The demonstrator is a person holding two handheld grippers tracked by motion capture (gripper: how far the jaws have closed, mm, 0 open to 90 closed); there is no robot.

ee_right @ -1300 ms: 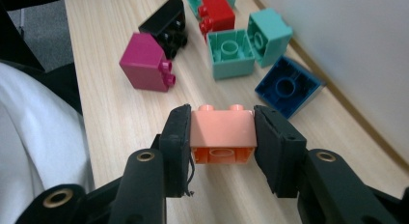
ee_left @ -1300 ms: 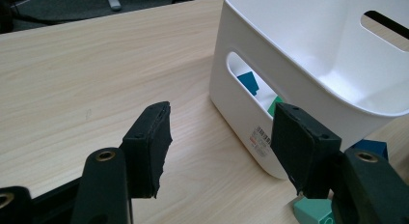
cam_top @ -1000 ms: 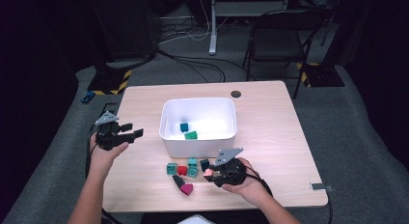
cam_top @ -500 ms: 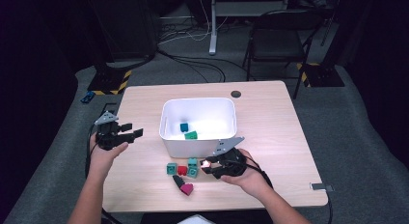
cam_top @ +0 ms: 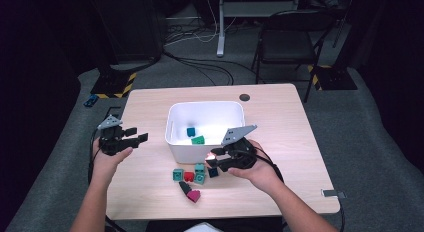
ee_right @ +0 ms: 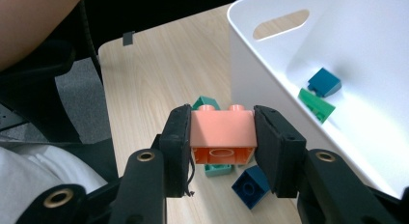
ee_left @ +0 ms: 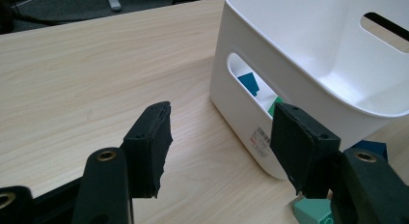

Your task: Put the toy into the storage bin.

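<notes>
Right gripper (ee_right: 223,137): clamped on salmon brick (ee_right: 223,132) (studs up), held above loose bricks (cam_top: 192,174) on counter (cam_top: 280,122), just beside white bin (cam_top: 172,142). Left gripper (ee_left: 219,147): jaws apart, nothing between, near bin's left wall.

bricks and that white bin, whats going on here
A person is sorting toy bricks into the white bin with a claw in each hand. The right claw is shut on a salmon brick, held above the loose bricks on the table just in front of the bin. A blue brick and a green brick already lie inside the bin. The left claw is open and holds nothing, off to the bin's left.
</notes>
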